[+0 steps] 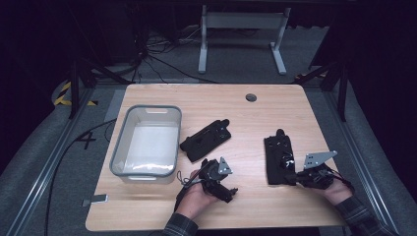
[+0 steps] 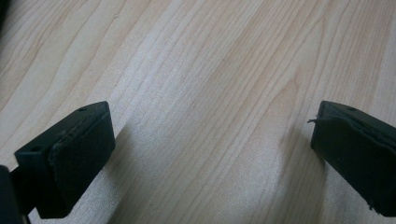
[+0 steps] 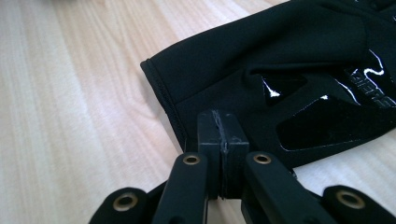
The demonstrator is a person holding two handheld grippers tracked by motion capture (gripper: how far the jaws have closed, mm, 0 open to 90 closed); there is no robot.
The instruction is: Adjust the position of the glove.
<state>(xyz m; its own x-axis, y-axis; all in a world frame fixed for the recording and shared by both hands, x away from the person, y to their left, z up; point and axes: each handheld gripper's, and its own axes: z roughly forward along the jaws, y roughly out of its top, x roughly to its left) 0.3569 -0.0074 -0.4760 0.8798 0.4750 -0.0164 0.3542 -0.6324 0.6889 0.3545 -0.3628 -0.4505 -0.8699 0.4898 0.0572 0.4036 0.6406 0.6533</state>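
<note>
Glossy lettering on the black fabric glove (image 3: 280,84), cut off at the frame edge, unreadable. Lying flat on the pale wooden table (image 1: 255,113), cuff pinched by right gripper (image 3: 223,140). Left gripper (image 2: 212,154) spread wide over bare wood.

Light: bright on the table (image 1: 275,105), surroundings near black
Shadows: soft, beneath the left claw (image 2: 212,154)
Glare: white glints on the glove (image 3: 299,84) print
Focus: right claw (image 3: 223,140) slightly blurred, high view grainy
</note>
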